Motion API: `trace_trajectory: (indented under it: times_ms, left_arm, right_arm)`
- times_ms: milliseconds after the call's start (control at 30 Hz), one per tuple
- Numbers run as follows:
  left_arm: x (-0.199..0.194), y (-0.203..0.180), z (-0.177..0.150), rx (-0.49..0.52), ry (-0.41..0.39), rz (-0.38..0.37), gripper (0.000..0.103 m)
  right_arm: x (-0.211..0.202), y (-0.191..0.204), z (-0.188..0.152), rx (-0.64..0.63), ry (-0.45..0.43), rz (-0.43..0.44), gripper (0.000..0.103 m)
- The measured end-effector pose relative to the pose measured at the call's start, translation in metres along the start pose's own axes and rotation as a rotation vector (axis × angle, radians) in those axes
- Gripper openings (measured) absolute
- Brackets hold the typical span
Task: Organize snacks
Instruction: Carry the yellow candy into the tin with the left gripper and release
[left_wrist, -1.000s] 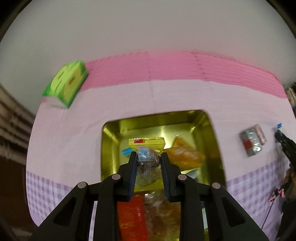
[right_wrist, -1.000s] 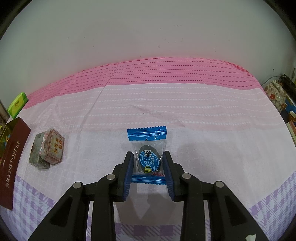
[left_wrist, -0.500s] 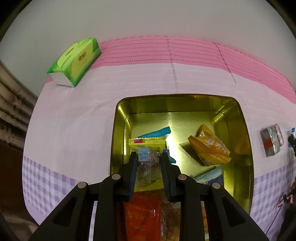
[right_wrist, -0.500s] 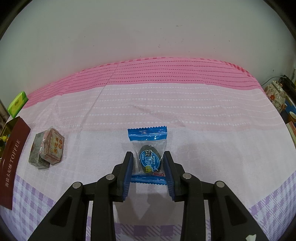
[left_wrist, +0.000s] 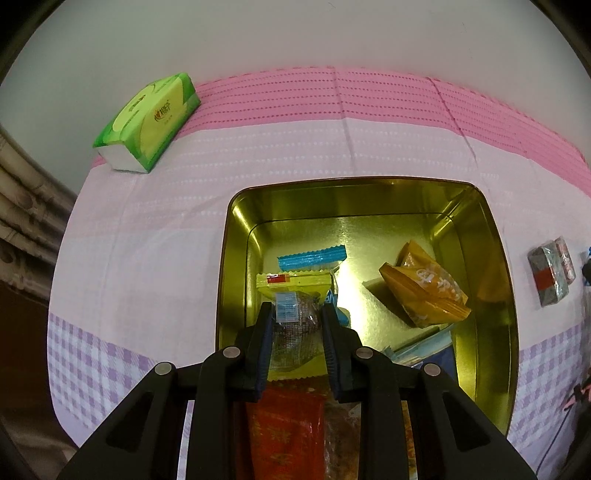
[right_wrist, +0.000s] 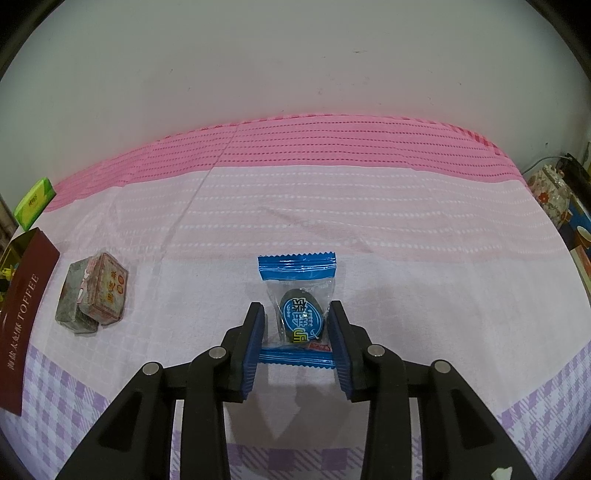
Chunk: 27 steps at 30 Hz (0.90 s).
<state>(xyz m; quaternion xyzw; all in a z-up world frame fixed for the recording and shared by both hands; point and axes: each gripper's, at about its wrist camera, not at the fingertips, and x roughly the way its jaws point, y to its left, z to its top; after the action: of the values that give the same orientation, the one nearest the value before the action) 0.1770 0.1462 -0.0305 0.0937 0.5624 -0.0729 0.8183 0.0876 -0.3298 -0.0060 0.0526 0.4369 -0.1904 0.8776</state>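
In the left wrist view my left gripper (left_wrist: 298, 314) is shut on a yellow-edged clear snack packet (left_wrist: 295, 317) and holds it above the open gold tin (left_wrist: 236, 236). The tin holds a blue-edged packet (left_wrist: 312, 256), an orange packet (left_wrist: 428, 291) and red packets (left_wrist: 284, 435) near its front. In the right wrist view my right gripper (right_wrist: 297, 314) is open, its jaws on either side of a blue-edged candy packet (right_wrist: 300, 295) lying on the pink tablecloth. The pads do not press it.
A green tissue pack (left_wrist: 147, 120) lies at the table's back left. A grey wrapped block (left_wrist: 550, 271) lies right of the tin; it also shows in the right wrist view (right_wrist: 94, 293), beside the tin's dark red "TOFFEE" side (right_wrist: 22, 317). Clutter (right_wrist: 554, 195) stands beyond the right edge.
My left gripper with its packet has moved back and up over the tin, so more of the tin shows. The right gripper and blue packet have hardly moved.
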Motion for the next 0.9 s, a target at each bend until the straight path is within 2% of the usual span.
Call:
trace_trajectory:
  times_ms: [567,900]
  left_arm:
    - [-0.004,0.001,-0.004,-0.012,-0.03,-0.003,0.028]
    - [-0.02,-0.001,-0.008,-0.003,-0.057,0.002,0.028]
  right_arm:
    - [0.002,0.002,0.001,-0.014,0.002,-0.012,0.035]
    - [0.002,0.001,0.001,-0.016,0.003,-0.014,0.035]
